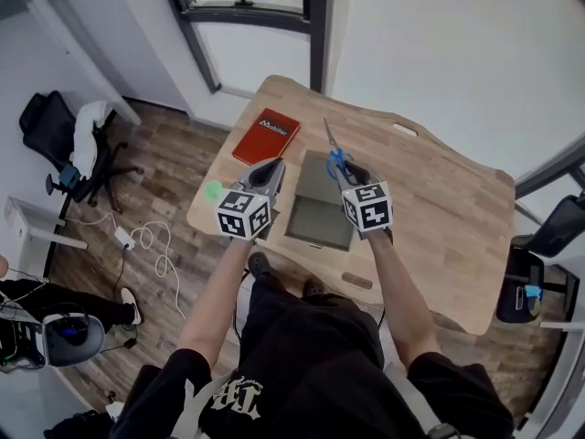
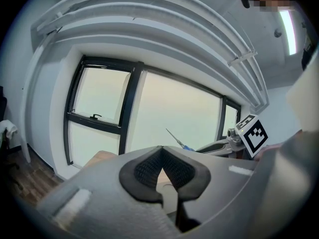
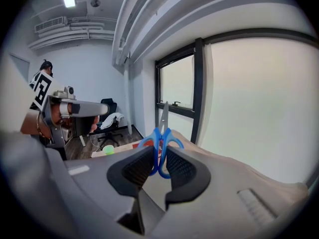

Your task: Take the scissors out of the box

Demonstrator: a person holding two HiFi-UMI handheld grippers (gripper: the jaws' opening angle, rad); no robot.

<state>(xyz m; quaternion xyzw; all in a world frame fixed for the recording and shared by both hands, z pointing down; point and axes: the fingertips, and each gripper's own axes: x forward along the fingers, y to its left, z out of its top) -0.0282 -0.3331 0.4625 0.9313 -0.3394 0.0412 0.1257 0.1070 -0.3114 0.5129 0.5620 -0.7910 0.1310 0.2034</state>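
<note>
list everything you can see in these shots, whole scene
table: 1, light wood, centre
box: 1, grey, flat on the table between the grippers
scissors: 1, blue handles, held up over the box's far end, blades pointing away
book: 1, red, far left of the table
small round thing: 1, green, table's left edge
office chair: 1, black, on the floor at left, with a white cloth on it
cables: white, on the floor left of the table
left hand-held gripper: 1, grey, jaws together, empty
right hand-held gripper: 1, grey, closed on the scissors' handles
person: bare forearms, black clothes
</note>
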